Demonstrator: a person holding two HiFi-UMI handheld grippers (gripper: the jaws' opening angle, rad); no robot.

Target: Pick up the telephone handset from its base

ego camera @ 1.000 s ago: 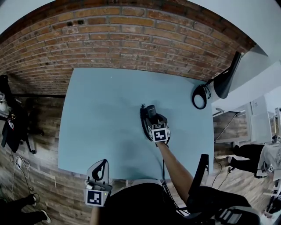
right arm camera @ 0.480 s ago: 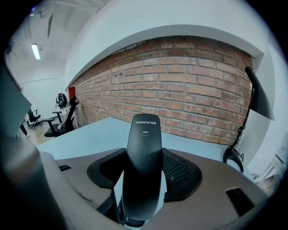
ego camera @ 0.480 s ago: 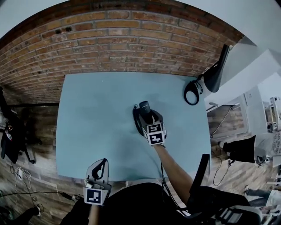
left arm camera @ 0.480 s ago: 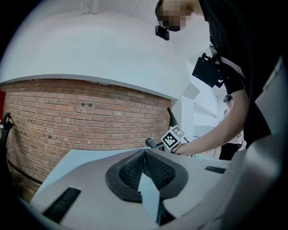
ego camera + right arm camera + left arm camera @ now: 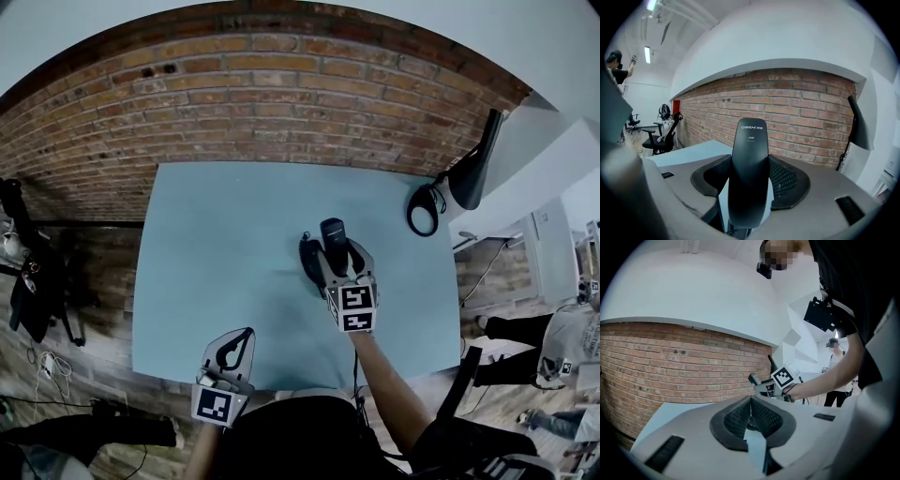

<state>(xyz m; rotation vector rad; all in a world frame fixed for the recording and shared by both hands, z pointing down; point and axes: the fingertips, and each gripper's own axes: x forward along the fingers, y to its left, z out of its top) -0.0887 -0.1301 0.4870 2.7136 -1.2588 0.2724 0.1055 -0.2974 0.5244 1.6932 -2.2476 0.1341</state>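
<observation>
Our L gripper (image 5: 234,345) hung at the table's (image 5: 216,234) near edge, jaws clenched, nothing betw. them. Mid-table, the base (image 5: 307,259) sat just left of our R gripper (image 5: 337,253), where we gripped the handset (image 5: 333,231), tip pointing far.

1. The handset (image 5: 749,173) in my right gripper (image 5: 339,255) is glossy black, with small pale lettering near its top.
2. My left gripper (image 5: 750,416) is grey like the right; the pads (image 5: 787,180) are black with a fine mesh pattern.
3. My marker cube (image 5: 352,307) shows black squares on white.
4. The table (image 5: 225,234) is pale blue.
5. The wall (image 5: 281,94) beyond its far edge is red-brown brick with pale mortar.
</observation>
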